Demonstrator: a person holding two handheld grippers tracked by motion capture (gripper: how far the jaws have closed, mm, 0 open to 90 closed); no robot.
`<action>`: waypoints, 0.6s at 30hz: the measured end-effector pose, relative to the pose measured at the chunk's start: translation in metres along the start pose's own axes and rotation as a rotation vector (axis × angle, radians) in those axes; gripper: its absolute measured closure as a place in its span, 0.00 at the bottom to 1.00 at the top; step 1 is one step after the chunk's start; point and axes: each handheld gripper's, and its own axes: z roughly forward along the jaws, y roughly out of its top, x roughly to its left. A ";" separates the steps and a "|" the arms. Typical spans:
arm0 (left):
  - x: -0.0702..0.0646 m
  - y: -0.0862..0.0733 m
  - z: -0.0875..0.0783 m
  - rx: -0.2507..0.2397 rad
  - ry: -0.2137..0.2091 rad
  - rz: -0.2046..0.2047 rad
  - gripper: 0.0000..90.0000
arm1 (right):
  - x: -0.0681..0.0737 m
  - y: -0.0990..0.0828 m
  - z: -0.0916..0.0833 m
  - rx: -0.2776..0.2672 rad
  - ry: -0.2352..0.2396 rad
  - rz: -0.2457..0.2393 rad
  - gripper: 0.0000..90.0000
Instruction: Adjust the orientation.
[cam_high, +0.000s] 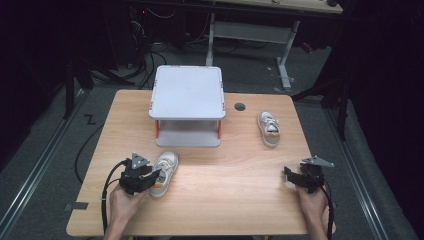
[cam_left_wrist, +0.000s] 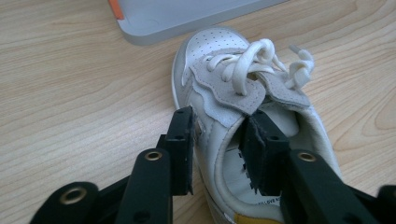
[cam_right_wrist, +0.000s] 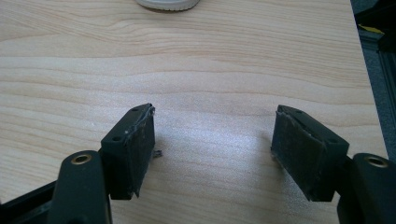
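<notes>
Two small white shoes lie on a light wooden tabletop (cam_high: 215, 195), with a grey two-tier stand (cam_high: 188, 105) at its far middle. Orange posts separate the stand's tiers. A dark round grommet hole (cam_high: 240, 106) sits in the tabletop just right of the stand. Surrounding room is dark: grey floor, loose cables at the far left, and the white legs of another desk (cam_high: 250, 30) beyond.

Near shoe (cam_high: 163, 173) lies at the left front, just before the stand's lower tier and apart from it. Its long axis runs roughly near-to-far, leaning slightly right at the toe; toe points toward the stand, heel toward the person. Laces are tied in a loose bow.

Far shoe (cam_high: 269, 128) lies at the right, well apart from the first, beside the stand. Its long axis also runs near-to-far; I cannot tell for certain which end is the toe.

Left tongs (cam_left_wrist: 219, 149) straddle the near shoe's side wall at the collar, one jaw outside, one inside the opening. Jaws are narrowly apart, closed against the wall.

Right tongs (cam_right_wrist: 212, 154) stand wide apart over bare wood at the right front, holding nothing.
</notes>
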 end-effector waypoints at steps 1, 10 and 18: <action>-0.001 0.001 0.000 0.004 0.015 0.010 0.76 | 0.000 0.000 0.000 0.001 0.001 0.001 0.34; -0.007 0.004 -0.003 -0.006 0.090 0.031 0.91 | 0.000 0.000 0.000 0.001 0.001 0.001 0.34; -0.014 0.015 -0.006 -0.034 0.028 -0.005 0.93 | 0.000 0.000 0.000 0.001 0.002 -0.001 0.33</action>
